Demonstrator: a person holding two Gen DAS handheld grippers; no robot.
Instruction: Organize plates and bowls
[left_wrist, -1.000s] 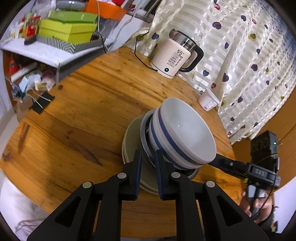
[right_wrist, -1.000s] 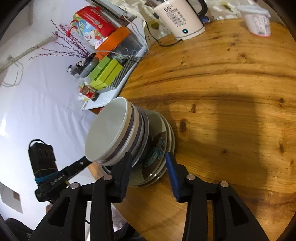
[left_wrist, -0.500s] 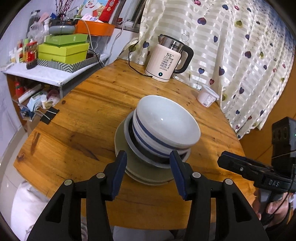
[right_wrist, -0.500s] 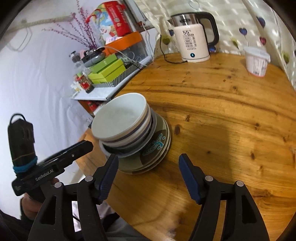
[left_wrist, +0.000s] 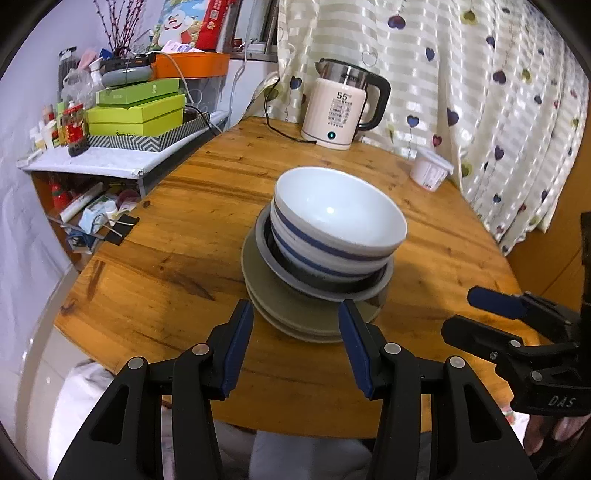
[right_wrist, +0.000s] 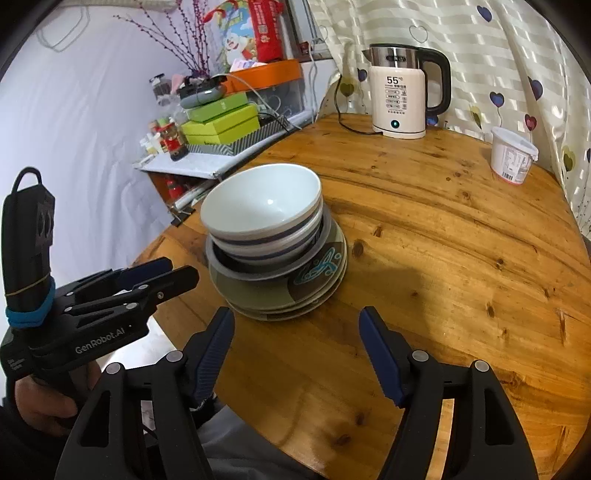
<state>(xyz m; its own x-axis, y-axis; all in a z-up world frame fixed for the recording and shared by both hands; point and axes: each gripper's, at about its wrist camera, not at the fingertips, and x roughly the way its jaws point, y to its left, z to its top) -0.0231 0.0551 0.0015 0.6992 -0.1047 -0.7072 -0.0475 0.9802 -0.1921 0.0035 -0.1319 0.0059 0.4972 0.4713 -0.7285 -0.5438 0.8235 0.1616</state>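
Two nested white bowls with blue bands (left_wrist: 340, 210) sit in a grey shallow dish (left_wrist: 266, 254), which rests on a pile of olive plates (left_wrist: 273, 306) on the round wooden table (left_wrist: 177, 258). My left gripper (left_wrist: 295, 308) is open just short of the pile's near rim, and its pads touch nothing. In the right wrist view the same bowls (right_wrist: 262, 199) top plates with a teal pattern (right_wrist: 317, 266). My right gripper (right_wrist: 295, 314) is open and empty, a little back from the pile. Each gripper shows in the other's view, left (right_wrist: 181, 269) and right (left_wrist: 465, 314).
A cream electric kettle (left_wrist: 340, 114) with its cord stands at the table's far side, and a white tub (left_wrist: 428, 170) sits near the heart-patterned curtain (left_wrist: 498, 92). A cluttered shelf with green boxes (left_wrist: 136, 114) borders the table on the left. The table's near edge (left_wrist: 295, 424) is close below my fingers.
Both grippers have let go of the stack's rim, opened their jaws and drawn back toward the near edge. The stack now sits level on the table.
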